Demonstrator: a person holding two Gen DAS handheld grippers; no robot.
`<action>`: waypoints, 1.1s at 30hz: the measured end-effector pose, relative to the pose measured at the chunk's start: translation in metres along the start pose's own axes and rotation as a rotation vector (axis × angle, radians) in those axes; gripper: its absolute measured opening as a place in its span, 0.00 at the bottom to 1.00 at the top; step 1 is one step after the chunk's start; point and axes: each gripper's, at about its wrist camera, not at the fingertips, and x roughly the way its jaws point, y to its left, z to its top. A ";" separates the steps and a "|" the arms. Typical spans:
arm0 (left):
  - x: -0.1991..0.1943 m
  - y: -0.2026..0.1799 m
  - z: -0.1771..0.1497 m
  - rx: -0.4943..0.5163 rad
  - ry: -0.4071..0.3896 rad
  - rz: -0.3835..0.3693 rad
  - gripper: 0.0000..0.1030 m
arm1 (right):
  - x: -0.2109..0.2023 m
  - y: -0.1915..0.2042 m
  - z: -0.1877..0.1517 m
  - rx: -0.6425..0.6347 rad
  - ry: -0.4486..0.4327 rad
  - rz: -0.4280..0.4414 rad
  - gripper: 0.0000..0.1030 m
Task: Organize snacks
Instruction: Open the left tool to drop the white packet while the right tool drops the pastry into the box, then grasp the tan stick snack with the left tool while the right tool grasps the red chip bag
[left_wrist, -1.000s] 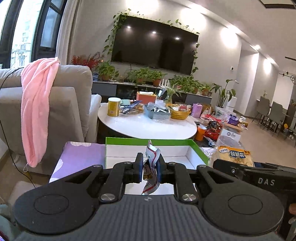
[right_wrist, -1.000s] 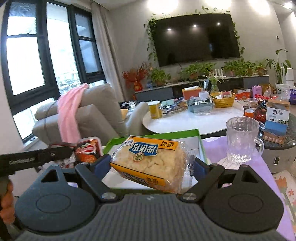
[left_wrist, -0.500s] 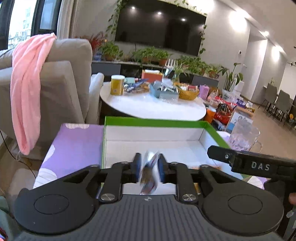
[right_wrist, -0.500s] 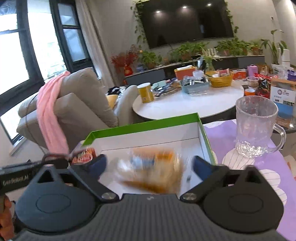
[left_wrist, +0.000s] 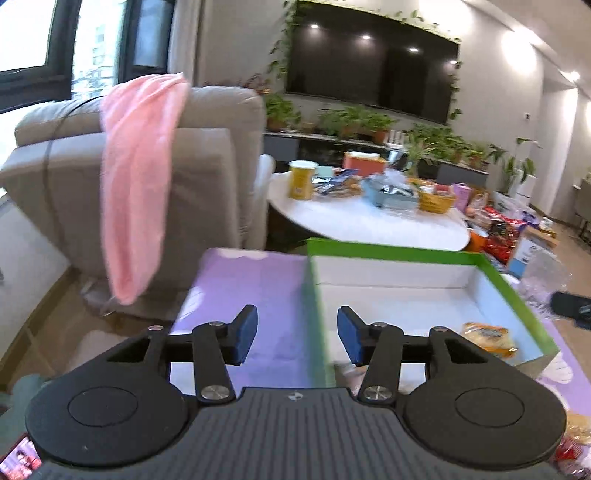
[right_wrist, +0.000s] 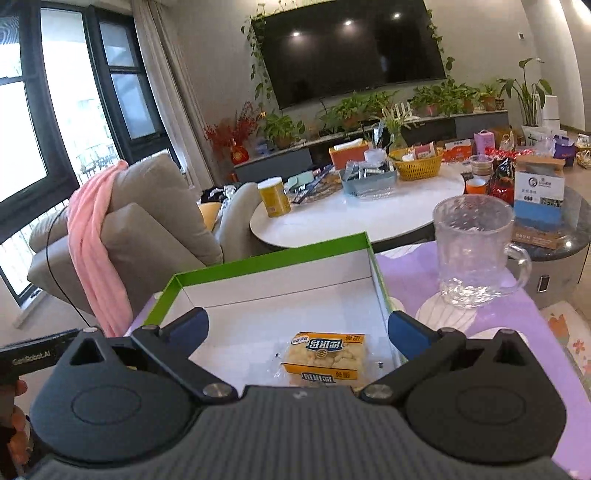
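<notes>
A green-rimmed white box (left_wrist: 391, 253) (right_wrist: 258, 262) sits on a purple cloth. A yellow-labelled cake packet (right_wrist: 325, 360) lies flat on the box floor; it also shows in the left wrist view (left_wrist: 487, 338). My right gripper (right_wrist: 297, 332) is open and empty, just above and behind the packet. My left gripper (left_wrist: 297, 332) is open and empty, above the box's left wall. A blurred small packet (left_wrist: 345, 371) lies in the box's near left corner, mostly hidden by my left gripper.
A clear glass mug (right_wrist: 474, 251) stands on the cloth right of the box. A grey armchair with a pink towel (left_wrist: 136, 192) stands to the left. A white round table (right_wrist: 369, 214) with snacks and baskets lies behind. More snack packets (left_wrist: 572, 439) lie at the near right.
Both grippers have opened. The cake packet dropped from my right gripper into the box. The small sachet left my left gripper, which has shifted left over the box wall.
</notes>
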 end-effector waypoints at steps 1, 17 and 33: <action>-0.002 0.005 -0.004 0.000 0.009 0.005 0.44 | -0.005 0.001 -0.001 0.001 -0.005 -0.005 0.60; 0.001 0.051 -0.073 -0.045 0.290 -0.022 0.45 | -0.053 -0.003 -0.027 0.025 0.003 -0.063 0.60; -0.035 0.020 -0.094 0.083 0.262 -0.055 0.22 | -0.058 -0.005 -0.062 -0.084 0.090 -0.052 0.60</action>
